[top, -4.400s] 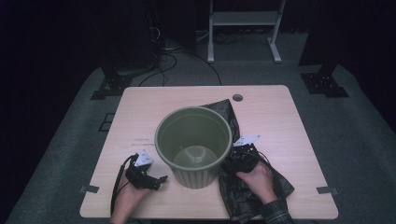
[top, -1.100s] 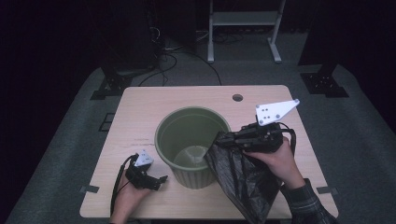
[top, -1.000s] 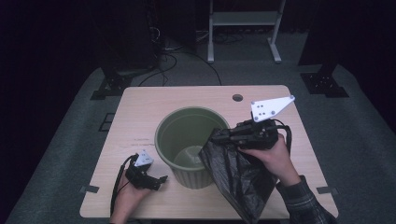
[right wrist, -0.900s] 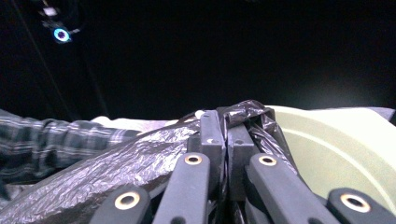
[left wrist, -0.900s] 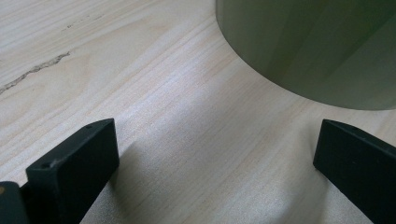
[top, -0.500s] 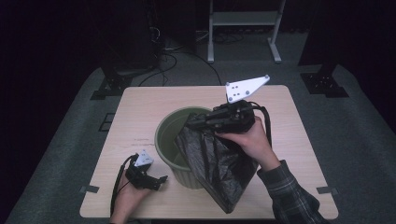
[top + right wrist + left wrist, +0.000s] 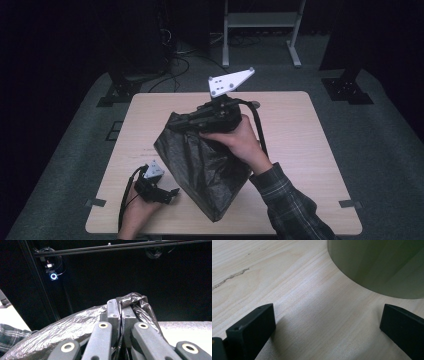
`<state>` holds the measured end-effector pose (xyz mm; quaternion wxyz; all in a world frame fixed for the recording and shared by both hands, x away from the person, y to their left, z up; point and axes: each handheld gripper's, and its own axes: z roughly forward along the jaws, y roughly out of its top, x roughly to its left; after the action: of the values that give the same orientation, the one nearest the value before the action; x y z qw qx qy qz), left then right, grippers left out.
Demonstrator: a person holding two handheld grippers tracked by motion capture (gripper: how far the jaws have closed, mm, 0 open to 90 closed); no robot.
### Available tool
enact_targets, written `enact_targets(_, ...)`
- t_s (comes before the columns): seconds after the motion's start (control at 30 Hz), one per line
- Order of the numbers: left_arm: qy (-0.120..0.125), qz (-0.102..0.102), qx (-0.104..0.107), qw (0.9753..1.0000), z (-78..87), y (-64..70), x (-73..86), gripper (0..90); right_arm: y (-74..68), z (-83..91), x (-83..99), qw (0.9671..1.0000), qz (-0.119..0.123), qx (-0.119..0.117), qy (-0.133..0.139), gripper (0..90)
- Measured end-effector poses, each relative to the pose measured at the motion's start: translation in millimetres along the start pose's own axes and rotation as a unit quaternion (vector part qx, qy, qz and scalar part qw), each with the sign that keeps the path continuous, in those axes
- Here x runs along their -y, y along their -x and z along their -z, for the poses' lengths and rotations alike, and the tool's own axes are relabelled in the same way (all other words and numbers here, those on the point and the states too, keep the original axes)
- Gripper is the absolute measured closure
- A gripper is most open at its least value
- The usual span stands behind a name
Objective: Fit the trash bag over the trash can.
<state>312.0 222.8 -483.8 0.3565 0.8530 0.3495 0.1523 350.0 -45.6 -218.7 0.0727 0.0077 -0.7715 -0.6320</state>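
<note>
Down at the near edge of the table (image 7: 310, 150), my left gripper (image 7: 167, 192) rests on the wood with my hand on it. I keep it low and out of the way so the other hand has room to work. Its jaws are wide apart and hold nothing. In the left gripper view I see bare wood between them, and the round green bin (image 7: 382, 265) stands just past them, not touching either jaw. I think this gripper waits there so it can steady the bin or grab the bag's edge when it is time.

Farther out, over the middle of the table, my right gripper (image 7: 187, 122) holds the black plastic bag (image 7: 205, 170) up in the air. The jaws are squeezed tight together on a bunched bit of the bag's top edge; in the right gripper view the crinkly plastic (image 7: 132, 301) pokes out from between them. The rest of the bag hangs down toward me and hides the bin in the high view. I hold it high so it can hang loose and go over the bin's rim. The bag is not on the bin yet, I think; its mouth looks closed
</note>
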Motion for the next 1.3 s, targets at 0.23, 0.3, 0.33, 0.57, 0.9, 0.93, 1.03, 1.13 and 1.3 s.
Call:
enact_targets(0.23, -0.001, -0.001, 0.000, 1.0000, 0.2, -0.2, 0.0, 0.0, 0.9, -35.0, -10.6, 0.9997, 0.006, -0.022, -0.005, 88.4)
enact_targets(0.3, -0.002, -0.001, 0.001, 1.0000, 0.3, -0.2, 0.0, 0.0, 0.0, -44.4, -11.9, 0.9996, 0.009, -0.026, -0.011, 88.3)
enact_targets(0.33, -0.002, -0.001, 0.001, 1.0000, 0.3, -0.2, -0.1, 0.0, -0.1, -47.8, -11.9, 0.9995, 0.009, -0.028, -0.012, 88.3)
enact_targets(0.57, 0.000, 0.000, 0.001, 1.0000, 0.1, 0.0, 0.0, 0.0, 0.3, -57.0, -1.0, 0.9991, 0.004, -0.025, -0.033, 88.2)
enact_targets(0.9, 0.000, 0.000, 0.001, 1.0000, 0.1, -0.1, 0.0, 0.0, 6.0, -10.3, 26.8, 0.9988, -0.018, 0.020, -0.041, 88.4)
enact_targets(0.93, -0.001, 0.000, 0.000, 1.0000, 0.1, -0.1, 0.0, 0.0, 6.3, -3.9, 29.7, 0.9985, -0.023, 0.026, -0.042, 88.4)
enact_targets(1.03, -0.001, 0.000, 0.001, 1.0000, 0.2, -0.1, -0.1, 0.0, 8.0, 14.5, 40.0, 0.9975, -0.031, 0.044, -0.047, 88.4)
enact_targets(1.13, 0.000, 0.000, 0.001, 1.0000, 0.1, -0.1, 0.0, 0.0, 9.2, 28.2, 48.5, 0.9962, -0.039, 0.056, -0.053, 88.4)
enact_targets(1.3, 0.001, 0.001, 0.001, 1.0000, 0.0, 0.0, 0.0, 0.0, 8.2, 48.7, 61.2, 0.9942, -0.051, 0.072, -0.061, 88.3)
